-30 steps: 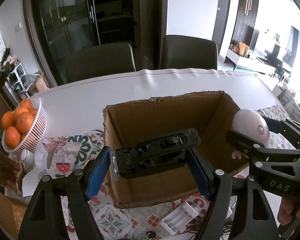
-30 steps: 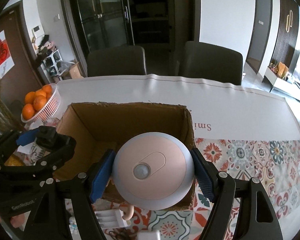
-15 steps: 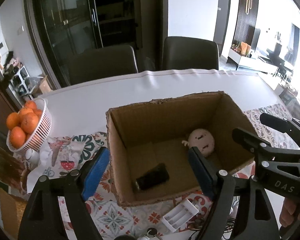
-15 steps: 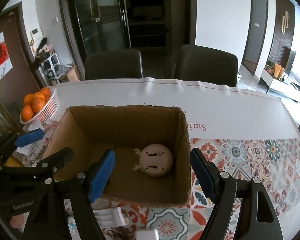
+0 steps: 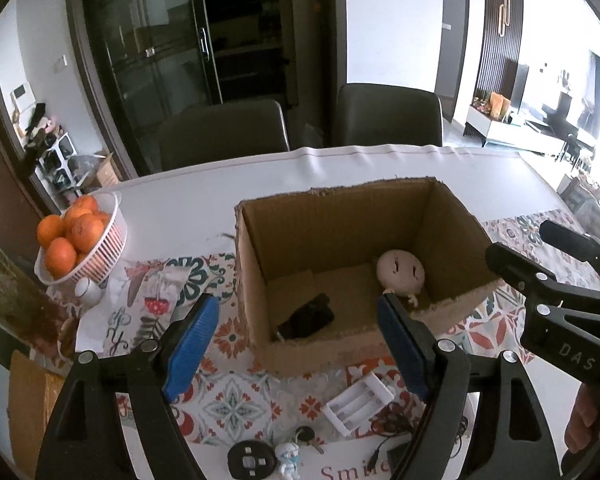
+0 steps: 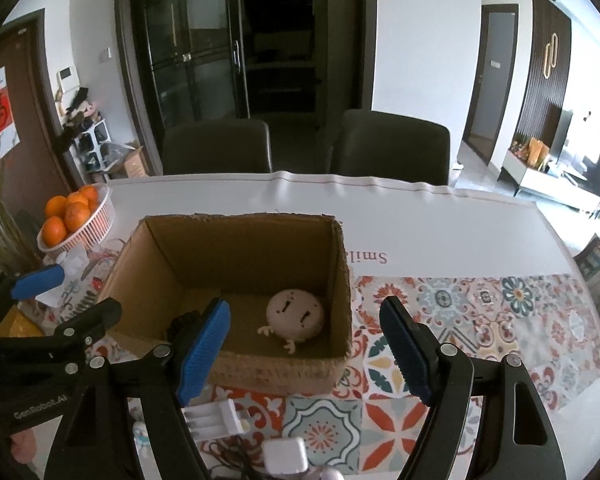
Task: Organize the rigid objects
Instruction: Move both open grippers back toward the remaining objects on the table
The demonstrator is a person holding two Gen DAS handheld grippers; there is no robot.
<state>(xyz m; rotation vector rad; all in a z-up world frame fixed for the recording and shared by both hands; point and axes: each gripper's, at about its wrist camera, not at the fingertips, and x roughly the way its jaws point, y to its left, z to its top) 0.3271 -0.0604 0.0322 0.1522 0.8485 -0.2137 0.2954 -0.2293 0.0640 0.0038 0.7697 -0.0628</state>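
Observation:
An open cardboard box [image 5: 332, 232] stands on the patterned table runner. On its floor lie a black device [image 5: 308, 318] and a round pink doll-faced object [image 5: 400, 271] with small feet. My left gripper [image 5: 296, 304] hangs open over the box's near wall, nothing between its blue pads. In the left wrist view my right gripper [image 5: 520, 240] hovers by the box's right corner. In the right wrist view the box [image 6: 240, 248] holds the pink object [image 6: 296, 314]. The black device [image 6: 182, 322] is partly hidden by a finger. My right gripper [image 6: 304, 304] is open and empty, with the left gripper [image 6: 84, 292] at the left.
A white basket of oranges [image 5: 80, 240] stands at the left. On the table in front of the box lie a white battery holder [image 5: 358, 402], a round black fob [image 5: 250, 460], a small figurine [image 5: 290, 456], a cable and a white charger [image 6: 284, 456]. Two dark chairs [image 5: 224, 132] stand behind the table.
A second ago the left gripper held the black device and the right held the pink object over the box. Both were let go and lie in the box. Both grippers drew back.

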